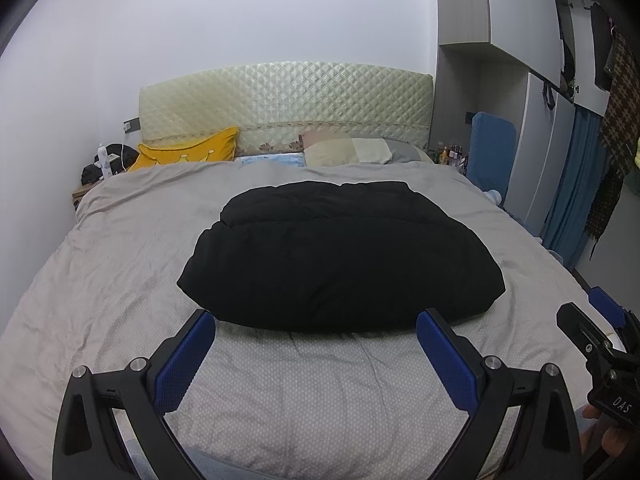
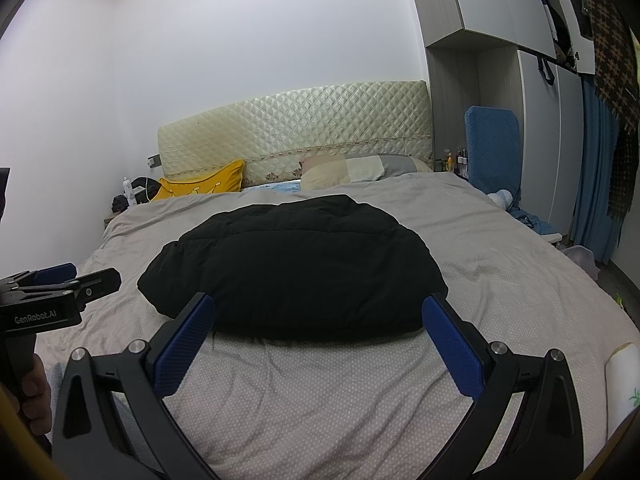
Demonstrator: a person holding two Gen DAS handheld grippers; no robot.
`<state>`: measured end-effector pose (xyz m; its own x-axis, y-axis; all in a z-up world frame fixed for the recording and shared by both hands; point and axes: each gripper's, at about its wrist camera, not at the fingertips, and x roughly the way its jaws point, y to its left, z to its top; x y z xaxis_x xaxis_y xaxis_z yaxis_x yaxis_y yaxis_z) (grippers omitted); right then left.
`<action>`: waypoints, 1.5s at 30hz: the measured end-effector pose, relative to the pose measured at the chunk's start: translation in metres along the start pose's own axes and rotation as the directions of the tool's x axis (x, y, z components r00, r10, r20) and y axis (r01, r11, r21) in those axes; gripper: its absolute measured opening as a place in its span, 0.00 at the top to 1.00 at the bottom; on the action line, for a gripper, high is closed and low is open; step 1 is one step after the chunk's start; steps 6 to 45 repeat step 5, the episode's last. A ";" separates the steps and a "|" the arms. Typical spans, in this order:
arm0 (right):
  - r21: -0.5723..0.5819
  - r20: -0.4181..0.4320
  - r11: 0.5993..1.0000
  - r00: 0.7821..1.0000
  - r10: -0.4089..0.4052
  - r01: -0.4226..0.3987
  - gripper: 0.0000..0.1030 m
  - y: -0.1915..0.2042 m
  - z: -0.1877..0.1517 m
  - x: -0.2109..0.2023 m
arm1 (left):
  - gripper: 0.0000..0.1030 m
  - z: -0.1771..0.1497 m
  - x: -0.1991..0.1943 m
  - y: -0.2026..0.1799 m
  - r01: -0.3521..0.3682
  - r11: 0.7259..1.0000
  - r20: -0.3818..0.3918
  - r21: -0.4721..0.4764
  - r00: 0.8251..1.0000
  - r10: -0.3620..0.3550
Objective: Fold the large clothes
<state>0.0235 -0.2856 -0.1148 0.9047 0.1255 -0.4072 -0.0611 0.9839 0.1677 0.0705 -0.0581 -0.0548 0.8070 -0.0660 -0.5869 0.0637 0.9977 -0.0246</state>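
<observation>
A black padded garment (image 1: 340,256) lies folded in a thick bundle in the middle of the bed; it also shows in the right wrist view (image 2: 292,268). My left gripper (image 1: 316,320) is open and empty, held just in front of the bundle's near edge. My right gripper (image 2: 318,306) is open and empty, also just short of the near edge. The right gripper shows at the right edge of the left wrist view (image 1: 600,332). The left gripper shows at the left edge of the right wrist view (image 2: 76,280).
The grey bedsheet (image 1: 120,280) covers the bed. A yellow pillow (image 1: 188,154) and a beige pillow (image 1: 352,152) lie by the quilted headboard (image 1: 280,100). A wardrobe with hanging clothes (image 1: 580,140) stands on the right. A white object (image 2: 622,384) lies at the bed's right edge.
</observation>
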 end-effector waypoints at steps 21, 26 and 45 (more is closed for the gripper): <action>0.000 0.002 1.000 1.000 -0.001 0.001 0.00 0.000 0.000 -0.001 | 0.01 0.000 0.001 0.001 -0.002 1.000 -0.003 -0.004 1.000 0.002; 0.000 0.002 1.000 1.000 -0.001 0.001 0.00 0.000 0.000 -0.001 | 0.01 0.000 0.001 0.001 -0.002 1.000 -0.003 -0.004 1.000 0.002; 0.000 0.002 1.000 1.000 -0.001 0.001 0.00 0.000 0.000 -0.001 | 0.01 0.000 0.001 0.001 -0.002 1.000 -0.003 -0.004 1.000 0.002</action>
